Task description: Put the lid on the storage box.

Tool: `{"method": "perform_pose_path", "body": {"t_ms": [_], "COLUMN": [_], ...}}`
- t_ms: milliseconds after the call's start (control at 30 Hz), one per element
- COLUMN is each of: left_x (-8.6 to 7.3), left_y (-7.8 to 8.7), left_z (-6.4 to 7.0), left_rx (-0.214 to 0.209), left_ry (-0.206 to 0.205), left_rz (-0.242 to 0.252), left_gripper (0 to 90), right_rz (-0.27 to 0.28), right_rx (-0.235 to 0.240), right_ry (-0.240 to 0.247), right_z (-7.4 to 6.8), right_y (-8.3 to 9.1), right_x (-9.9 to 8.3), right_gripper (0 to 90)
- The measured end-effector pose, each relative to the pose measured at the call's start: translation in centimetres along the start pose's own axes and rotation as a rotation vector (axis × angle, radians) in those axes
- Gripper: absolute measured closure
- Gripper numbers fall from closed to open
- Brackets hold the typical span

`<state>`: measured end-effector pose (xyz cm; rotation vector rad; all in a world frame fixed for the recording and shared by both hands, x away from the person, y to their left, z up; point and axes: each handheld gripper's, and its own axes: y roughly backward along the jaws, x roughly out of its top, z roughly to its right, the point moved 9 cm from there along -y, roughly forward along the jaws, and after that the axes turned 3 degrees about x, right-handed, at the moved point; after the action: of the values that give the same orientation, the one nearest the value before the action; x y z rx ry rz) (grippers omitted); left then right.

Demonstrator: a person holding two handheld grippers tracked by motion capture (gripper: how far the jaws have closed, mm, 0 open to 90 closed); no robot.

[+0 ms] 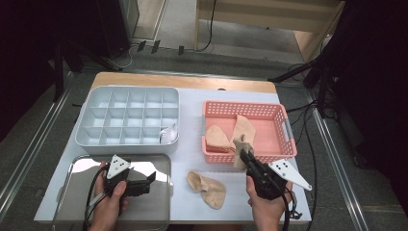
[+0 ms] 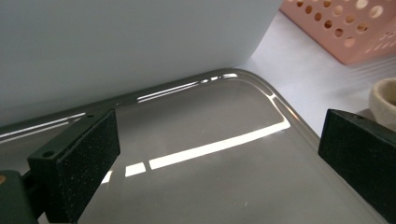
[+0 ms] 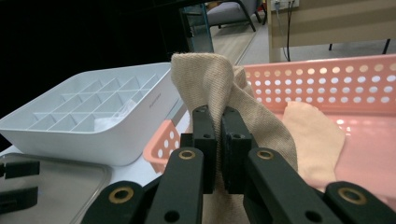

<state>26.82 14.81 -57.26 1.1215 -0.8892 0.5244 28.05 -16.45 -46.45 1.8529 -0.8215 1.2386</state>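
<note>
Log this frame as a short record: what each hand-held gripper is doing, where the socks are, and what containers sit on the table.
right hand-held gripper: shut on a beige sock, which drapes over the front rim of the pink basket
left hand-held gripper: open, holds nothing, over the metal tray
other socks: one in the basket, one on the table
grid box: grey, white item in a near-right compartment

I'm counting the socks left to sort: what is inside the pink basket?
Inside the pink basket lies one beige sock; the right gripper holds a second sock over its front rim. Anything beneath them is covered.
</note>
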Motion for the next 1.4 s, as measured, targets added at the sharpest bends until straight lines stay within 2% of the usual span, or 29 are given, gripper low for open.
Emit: {"method": "perform_pose_path", "body": {"t_ms": [33,167,300,367,433,500,567,933,1200,1400], "left_x": [0.1,0.6,1.0,1.0,0.8,0.7,0.5,0.6,0.7,1.4], "left_y": [0.1,0.3,0.6,0.6,0.6,0.6,0.7,0.8,0.5,0.4], "left_z": [0.1,0.2,0.0,0.0,0.3,0.8,1.1,2.2,3.4,4.1], "left_rx": [-0.010,0.003,0.038,0.053,0.029,0.003,-0.012,-0.048,-0.071,-0.083], "left_ry": [0.001,-0.012,-0.011,-0.017,-0.029,-0.036,-0.044,-0.042,-0.047,-0.040], "left_rz": [0.009,0.042,0.076,0.069,0.043,0.026,0.009,0.010,0.001,0.012], "left_gripper": [0.0,0.6,11.3,13.3,10.0,1.2,1.2,1.2,1.2,1.2], "right_rz": [0.000,-0.002,-0.004,-0.007,-0.008,-0.015,-0.019,-0.054,-0.058,-0.064], "right_rx": [0.000,-0.003,-0.015,-0.021,-0.027,-0.041,-0.052,-0.117,-0.170,-0.213], "right_ry": [-0.002,-0.011,-0.025,-0.023,-0.021,-0.024,-0.023,-0.026,-0.064,-0.089], "right_z": [0.0,0.2,0.7,1.0,1.3,1.8,2.3,5.5,8.5,10.7], "right_y": [0.2,0.9,1.5,1.9,2.1,2.5,2.8,4.3,5.7,6.4], "right_x": [-0.2,-1.0,-1.6,-2.0,-2.3,-2.6,-2.8,-4.5,-5.1,-5.4], "right_gripper": [87.5,87.5,87.5,87.5,87.5,87.5,87.5,87.5,87.5,87.5]}}
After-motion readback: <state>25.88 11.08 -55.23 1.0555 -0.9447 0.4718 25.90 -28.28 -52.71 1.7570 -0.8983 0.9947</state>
